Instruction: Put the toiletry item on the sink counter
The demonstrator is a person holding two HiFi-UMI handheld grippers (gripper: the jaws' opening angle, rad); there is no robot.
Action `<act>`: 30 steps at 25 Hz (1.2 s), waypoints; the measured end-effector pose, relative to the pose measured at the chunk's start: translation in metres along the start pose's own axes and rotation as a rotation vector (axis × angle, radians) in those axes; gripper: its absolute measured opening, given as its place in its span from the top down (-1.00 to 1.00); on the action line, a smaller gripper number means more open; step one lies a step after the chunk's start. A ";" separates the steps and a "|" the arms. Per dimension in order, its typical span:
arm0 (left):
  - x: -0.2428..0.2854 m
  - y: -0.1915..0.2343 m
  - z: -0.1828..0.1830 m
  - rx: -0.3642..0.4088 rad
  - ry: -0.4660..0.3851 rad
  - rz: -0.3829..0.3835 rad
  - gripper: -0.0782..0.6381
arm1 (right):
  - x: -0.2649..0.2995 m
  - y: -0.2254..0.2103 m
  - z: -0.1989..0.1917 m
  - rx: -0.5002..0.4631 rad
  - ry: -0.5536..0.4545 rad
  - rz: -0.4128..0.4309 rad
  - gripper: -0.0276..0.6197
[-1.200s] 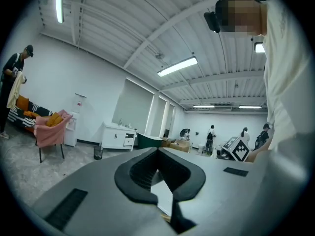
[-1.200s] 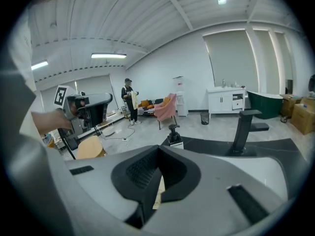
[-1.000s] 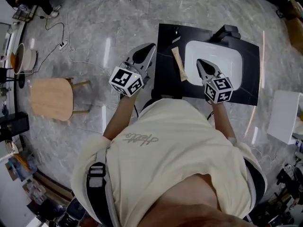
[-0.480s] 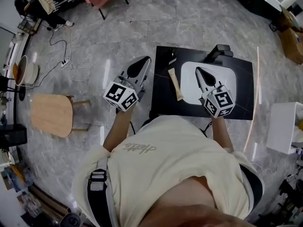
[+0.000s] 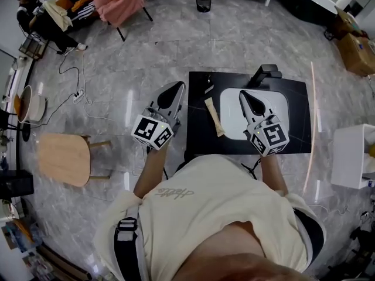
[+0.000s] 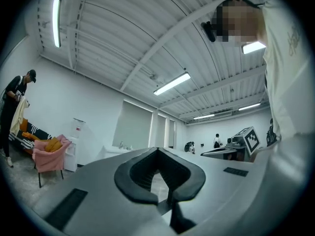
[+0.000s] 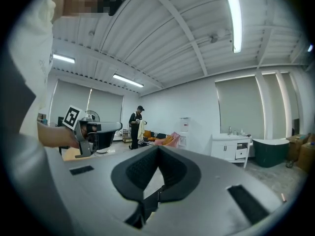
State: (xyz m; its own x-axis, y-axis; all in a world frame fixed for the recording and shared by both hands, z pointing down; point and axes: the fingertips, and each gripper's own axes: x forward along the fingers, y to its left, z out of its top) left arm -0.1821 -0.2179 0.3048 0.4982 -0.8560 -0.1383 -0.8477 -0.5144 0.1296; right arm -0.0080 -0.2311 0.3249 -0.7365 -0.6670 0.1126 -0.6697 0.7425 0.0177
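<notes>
A beige toiletry tube [image 5: 214,116] lies flat on the black sink counter [image 5: 296,104], just left of the white basin [image 5: 229,122]. A black faucet [image 5: 266,72] stands at the counter's far edge. My left gripper [image 5: 177,85] is shut and holds nothing; it hovers over the floor just off the counter's left edge. My right gripper [image 5: 241,94] is also shut and holds nothing, above the basin to the right of the tube. Both gripper views point up at the room and ceiling, each showing only jaws closed together, the left gripper [image 6: 157,150] and the right gripper [image 7: 158,148].
A wooden stool [image 5: 63,157] stands on the marble floor at the left. A white box [image 5: 351,157] sits to the right of the counter. Cables [image 5: 76,63] trail over the floor at the far left. A person [image 5: 35,10], a draped chair [image 5: 120,2] and a bin [image 5: 203,0] are at the back.
The view has pulled back and up, so the counter looks smaller and lower in frame. Both grippers have lifted with it and stay shut. The tube has not moved.
</notes>
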 end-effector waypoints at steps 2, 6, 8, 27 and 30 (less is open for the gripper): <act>-0.002 0.000 0.000 0.021 0.009 0.003 0.77 | 0.000 0.001 0.004 -0.002 -0.013 -0.008 0.93; -0.010 0.007 -0.005 0.029 0.027 0.027 0.77 | 0.002 0.003 0.007 0.006 -0.024 -0.009 0.93; -0.014 0.010 -0.005 0.027 0.023 0.041 0.77 | 0.003 0.003 0.007 0.011 -0.027 -0.008 0.93; -0.025 0.015 -0.027 -0.030 0.058 0.032 0.77 | 0.005 0.023 -0.012 0.024 0.018 0.015 0.93; -0.027 0.016 -0.029 -0.039 0.064 0.031 0.77 | 0.003 0.025 -0.012 0.025 0.021 0.015 0.93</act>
State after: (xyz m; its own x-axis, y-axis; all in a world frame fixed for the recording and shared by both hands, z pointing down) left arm -0.2038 -0.2042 0.3394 0.4831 -0.8727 -0.0705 -0.8561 -0.4877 0.1709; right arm -0.0261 -0.2140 0.3377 -0.7444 -0.6543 0.1335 -0.6610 0.7503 -0.0085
